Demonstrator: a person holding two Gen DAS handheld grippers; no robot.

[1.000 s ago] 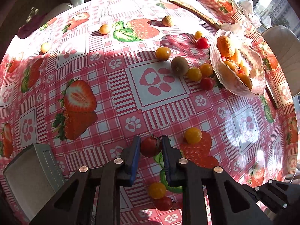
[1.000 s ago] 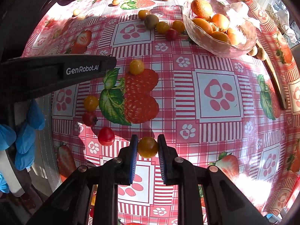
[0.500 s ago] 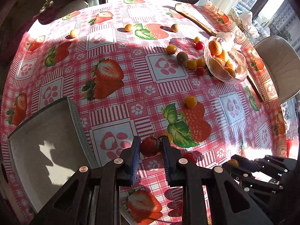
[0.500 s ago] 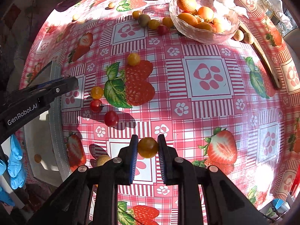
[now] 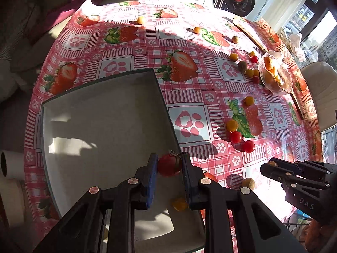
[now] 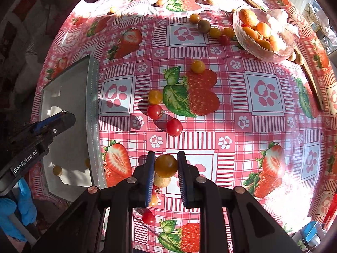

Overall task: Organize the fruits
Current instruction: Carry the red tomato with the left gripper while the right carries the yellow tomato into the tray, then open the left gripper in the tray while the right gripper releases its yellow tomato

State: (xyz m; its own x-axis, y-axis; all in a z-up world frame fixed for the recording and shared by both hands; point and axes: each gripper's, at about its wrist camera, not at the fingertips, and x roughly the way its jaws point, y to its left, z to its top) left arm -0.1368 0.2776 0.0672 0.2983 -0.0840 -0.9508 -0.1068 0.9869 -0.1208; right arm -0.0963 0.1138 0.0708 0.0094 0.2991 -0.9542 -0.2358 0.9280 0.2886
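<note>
A red tomato [image 5: 169, 164] with a dark stem sits clamped between the blue-padded jaws of the left gripper [image 5: 168, 166], held above the right-hand part of a grey tray [image 5: 101, 113], near its edge. Whether it touches the tray floor cannot be told. In the tray, partly hidden behind the right finger, lies a small orange fruit [image 5: 179, 204]; the tray's near corner is cut off by the gripper body.

The right gripper [image 6: 165, 166] grips a yellow-orange tomato [image 6: 166, 165] between its pads, above the strawberry-print tablecloth [image 6: 231, 126]. Just under it a pale round fruit [image 6: 161, 181] is half covered, and further fruits below show only as slivers beside the left pad. A red cherry tomato [image 6: 148, 217] lies near the gripper's body.

In the right wrist view the left gripper [image 6: 63, 118] shows from the side over the tray [image 6: 69, 88], its load hidden. A small yellow fruit [image 6: 57, 170] rests on the tray floor.

Out on the cloth, two red tomatoes [image 6: 174, 127] and a yellow tomato [image 6: 155, 97] lie close together beside a printed raspberry. Well apart, a glass bowl [image 6: 252, 48] holds orange fruits, with a kiwi [image 6: 203, 25] and a few small tomatoes just beside it. Strong sunlight washes out the far edge.
</note>
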